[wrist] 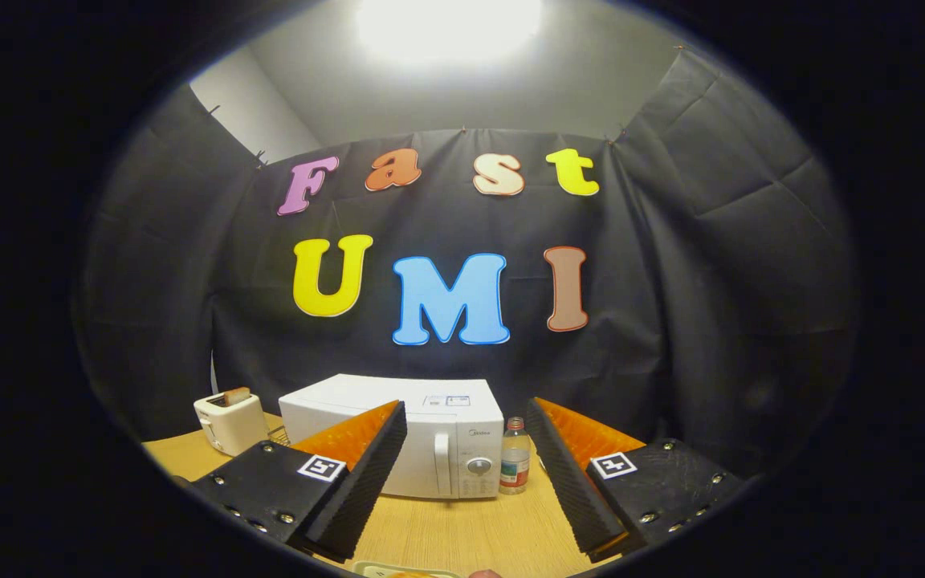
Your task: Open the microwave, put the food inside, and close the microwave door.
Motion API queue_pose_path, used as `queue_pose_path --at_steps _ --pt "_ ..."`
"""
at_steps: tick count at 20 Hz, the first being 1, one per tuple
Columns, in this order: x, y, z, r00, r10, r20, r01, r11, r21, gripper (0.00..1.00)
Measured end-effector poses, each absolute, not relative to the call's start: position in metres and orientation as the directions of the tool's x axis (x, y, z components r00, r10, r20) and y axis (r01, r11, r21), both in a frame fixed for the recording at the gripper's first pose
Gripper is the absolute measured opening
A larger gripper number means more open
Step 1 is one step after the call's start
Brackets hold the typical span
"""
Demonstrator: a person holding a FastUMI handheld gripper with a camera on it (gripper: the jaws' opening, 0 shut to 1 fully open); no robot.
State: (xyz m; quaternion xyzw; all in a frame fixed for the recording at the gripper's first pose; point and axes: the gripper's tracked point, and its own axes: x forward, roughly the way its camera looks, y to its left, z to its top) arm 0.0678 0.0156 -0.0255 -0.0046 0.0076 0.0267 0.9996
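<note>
Straight ahead on the desk (446,530), beyond my tool (466,449) with its fingers spread wide and grasping nothing, stood the microwave (398,433), door closed, its upright handle (442,464) facing me.

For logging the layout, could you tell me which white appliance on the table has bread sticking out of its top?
The small toaster, left of the larger closed microwave. The open gripper holds nothing.

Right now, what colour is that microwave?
White; the microwave shows best in the gripper view, beyond the open gripper.
</note>
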Motion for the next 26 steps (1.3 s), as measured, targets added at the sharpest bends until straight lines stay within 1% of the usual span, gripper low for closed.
queue_pose_path --at_steps 2,7,12,16,20,26 --pt "0.083 0.024 -0.032 0.998 0.067 -0.013 -0.067 0.998 -0.009 0.96" --pt "0.129 0.037 -0.066 0.995 0.088 -0.051 -0.089 0.996 -0.013 0.95" --pt "0.181 0.034 -0.116 0.986 0.102 -0.135 -0.109 0.993 -0.046 0.95" --pt "0.212 0.035 -0.159 0.97 0.115 -0.213 -0.126 0.991 -0.036 0.96" --pt "0.231 0.039 -0.2 0.949 0.128 -0.287 -0.145 0.989 -0.039 0.96" --pt "0.249 0.043 -0.245 0.918 0.128 -0.376 -0.132 0.991 0.014 0.96"
